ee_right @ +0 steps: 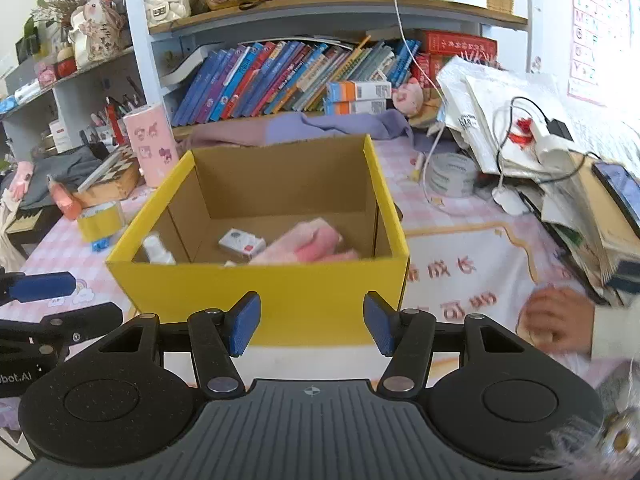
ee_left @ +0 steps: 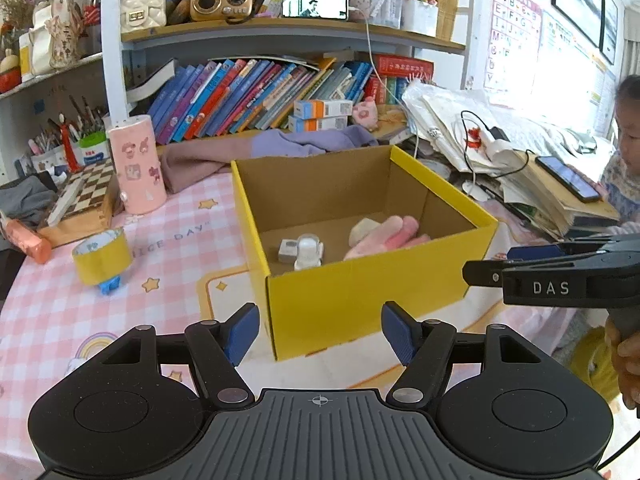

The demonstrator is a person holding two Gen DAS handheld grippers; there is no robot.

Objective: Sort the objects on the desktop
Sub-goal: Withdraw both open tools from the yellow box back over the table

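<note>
My left gripper (ee_left: 320,332) is spread wide w/ nothing between its blue pads (ee_left: 242,334); it hangs just short of the near yellow wall of the yellow box (ee_left: 360,300). My right gripper (ee_right: 312,328) is spread the same way, also empty, facing that near wall a bit further to the box's right side. In the left wrist view the right gripper shows side-on, right of the box, at about rim height.

The box is my landmark: open top, yellow outside, brown cardboard inside, sitting on a pink checked tablecloth (ee_left: 48,320). Inside the box, on its floor: a small white bottle (ee_left: 308,252) standing upright, a small white-grey packet (ee_left: 289,250) touching or just beside it (can't tell which), and a pink soft item (ee_left: 390,234), blurred, toward the box's right wall.

Left of the box, apart from it, a yellow tape roll (ee_left: 103,258) sits on the cloth w/ a small blue piece (ee_left: 109,285) under its near edge. Further left and behind that, a pink cylinder (ee_left: 138,164) w/ cartoon stickers stands upright, next to a chessboard case (ee_left: 86,200). Behind the box lies purple cloth (ee_left: 304,142), then a shelf of leaning books (ee_left: 248,96). Right of the box, a grey tape roll (ee_right: 450,174), a heap of papers (ee_right: 500,116) w/ a black cable, and a child's hand (ee_right: 556,322) on the cloth.
</note>
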